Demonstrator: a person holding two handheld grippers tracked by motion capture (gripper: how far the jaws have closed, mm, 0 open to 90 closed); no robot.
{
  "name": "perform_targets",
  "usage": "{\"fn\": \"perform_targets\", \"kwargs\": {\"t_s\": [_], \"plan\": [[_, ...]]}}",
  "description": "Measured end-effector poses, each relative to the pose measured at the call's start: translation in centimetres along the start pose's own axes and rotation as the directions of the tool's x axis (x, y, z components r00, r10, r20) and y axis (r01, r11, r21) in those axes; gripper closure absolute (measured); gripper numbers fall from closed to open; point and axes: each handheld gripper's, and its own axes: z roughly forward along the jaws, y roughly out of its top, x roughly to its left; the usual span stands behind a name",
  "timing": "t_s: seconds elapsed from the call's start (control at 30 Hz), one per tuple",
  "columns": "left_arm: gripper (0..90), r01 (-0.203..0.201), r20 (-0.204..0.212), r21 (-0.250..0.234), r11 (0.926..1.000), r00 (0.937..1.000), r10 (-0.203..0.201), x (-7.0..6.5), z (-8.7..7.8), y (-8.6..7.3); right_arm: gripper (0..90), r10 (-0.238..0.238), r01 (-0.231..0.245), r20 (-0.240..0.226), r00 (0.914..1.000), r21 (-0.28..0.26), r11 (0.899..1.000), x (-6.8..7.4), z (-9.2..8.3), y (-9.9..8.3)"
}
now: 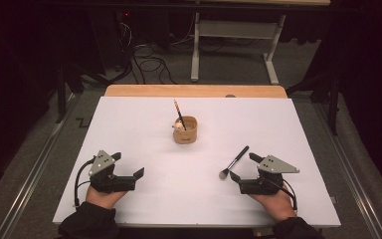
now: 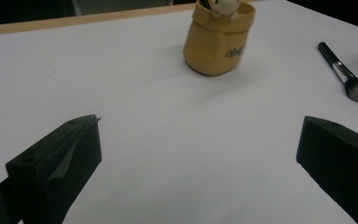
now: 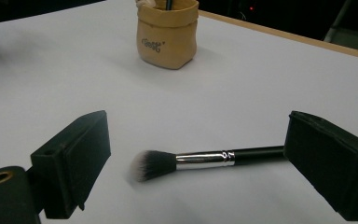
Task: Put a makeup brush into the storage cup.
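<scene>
A tan pouch-shaped holder point(image 1: 185, 131) stands upright at the middle of the white table top point(image 1: 129, 124), with a thin black-handled stick point(image 1: 179, 113) leaning out of it. A makeup brush point(image 1: 234, 162) with a black handle and grey-white bristles lies flat to the holder's front right. My right gripper point(image 1: 242, 166) is open around the brush point(image 3: 200, 158), which lies across the gap between its jaws, its handle end hidden behind the right jaw. My left gripper point(image 1: 128, 165) rests open at the front left, empty; in its view point(image 2: 200, 120) the holder point(image 2: 219, 44) and brush point(image 2: 345, 72) lie farther off.
A wooden strip point(image 1: 194, 90) runs along the table's far edge. Beyond it stand a white desk frame point(image 1: 234, 30) and floor cables point(image 1: 149, 62). Bare white surface lies between the two grippers and left of the holder.
</scene>
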Motion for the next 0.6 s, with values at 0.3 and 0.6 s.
{"fn": "perform_targets", "kwargs": {"t_s": [0.3,0.6], "plan": [[0.6,-0.017,0.044,-0.002,0.9999,0.9989,0.017,-0.2,0.8,0.1,8.0,0.037,-0.037,0.068,0.9970,0.000,0.999,-1.0,-0.7,-0.5],[1.7,0.036,0.104,-0.046,0.9983,0.9941,-0.031,0.7,1.9,0.5,7.8,0.082,-0.087,0.147,0.9857,0.026,0.996,-2.3,-1.8,-0.9]]}}
